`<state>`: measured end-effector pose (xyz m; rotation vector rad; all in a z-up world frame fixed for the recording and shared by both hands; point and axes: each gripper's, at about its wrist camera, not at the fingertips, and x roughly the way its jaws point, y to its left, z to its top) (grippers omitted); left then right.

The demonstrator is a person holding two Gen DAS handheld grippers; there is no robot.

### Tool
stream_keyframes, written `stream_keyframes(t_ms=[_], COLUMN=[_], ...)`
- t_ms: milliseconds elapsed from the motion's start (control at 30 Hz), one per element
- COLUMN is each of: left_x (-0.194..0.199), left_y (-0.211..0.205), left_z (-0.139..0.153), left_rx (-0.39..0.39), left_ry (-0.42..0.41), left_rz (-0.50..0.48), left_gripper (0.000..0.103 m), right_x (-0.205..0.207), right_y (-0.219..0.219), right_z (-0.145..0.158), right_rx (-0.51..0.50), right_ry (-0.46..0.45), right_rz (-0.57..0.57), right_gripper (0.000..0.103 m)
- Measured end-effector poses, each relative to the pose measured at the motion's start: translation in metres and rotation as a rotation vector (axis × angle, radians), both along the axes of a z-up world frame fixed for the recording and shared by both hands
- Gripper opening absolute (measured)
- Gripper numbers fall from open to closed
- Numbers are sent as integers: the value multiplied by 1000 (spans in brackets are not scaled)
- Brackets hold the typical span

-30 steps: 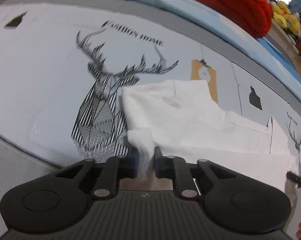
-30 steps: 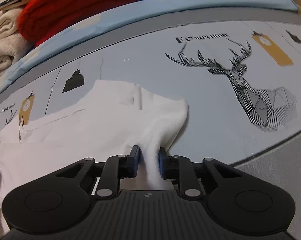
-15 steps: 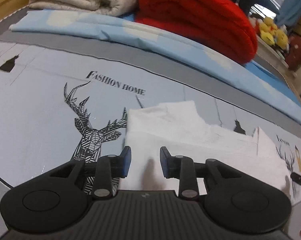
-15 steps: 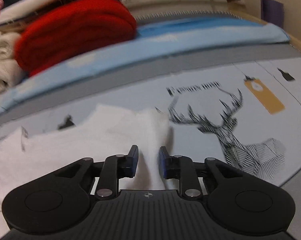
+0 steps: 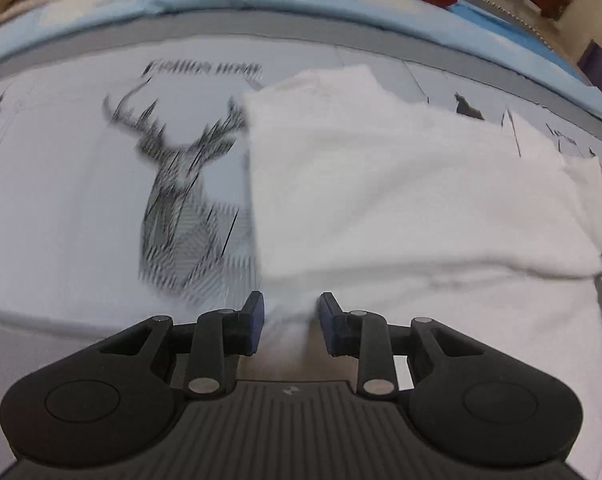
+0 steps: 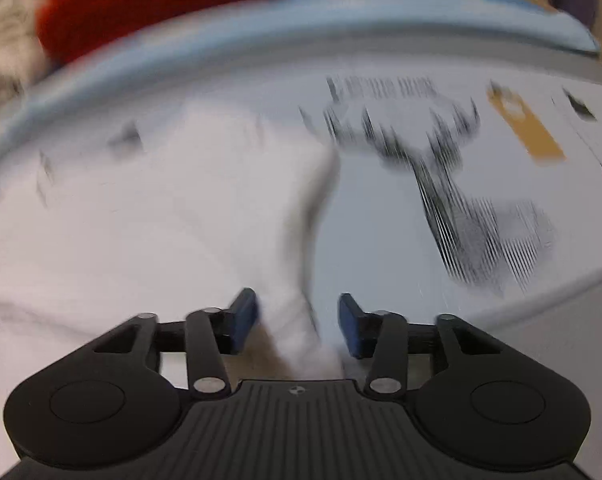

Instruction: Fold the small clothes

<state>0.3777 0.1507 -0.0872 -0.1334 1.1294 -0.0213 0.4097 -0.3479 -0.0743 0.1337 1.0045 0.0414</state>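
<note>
We're hovering both spread grippers, left gripper (image 5: 291, 320) and right gripper (image 6: 297, 320), at the white garment's (image 5: 401, 200) near edge, its length running sideways between them.

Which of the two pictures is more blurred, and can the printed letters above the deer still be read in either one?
The right wrist view is more blurred: the white garment and deer print smear heavily. The left wrist view is sharper on the garment, but its deer print streaks. The lettering is unreadable in both views. Both fisheye views bend the sheet's edges.
</note>
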Motion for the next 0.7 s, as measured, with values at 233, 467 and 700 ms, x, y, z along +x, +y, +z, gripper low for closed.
stream_keyframes(t_ms=[233, 467, 700], left_x=[-86, -234, -284], left_y=[17, 14, 4], left_z=[96, 119, 34], left_rx=[-9, -62, -129], left_ry=[-171, -255, -50], left_rz=[12, 58, 196], left_gripper=[33, 31, 21], right_x=[-99, -236, -298], right_y=[3, -5, -18], right_z=[109, 118, 51], right_rx=[-41, 47, 18], right_ry=[-200, -246, -97], right_rz=[-16, -11, -161], right_gripper=[45, 45, 44])
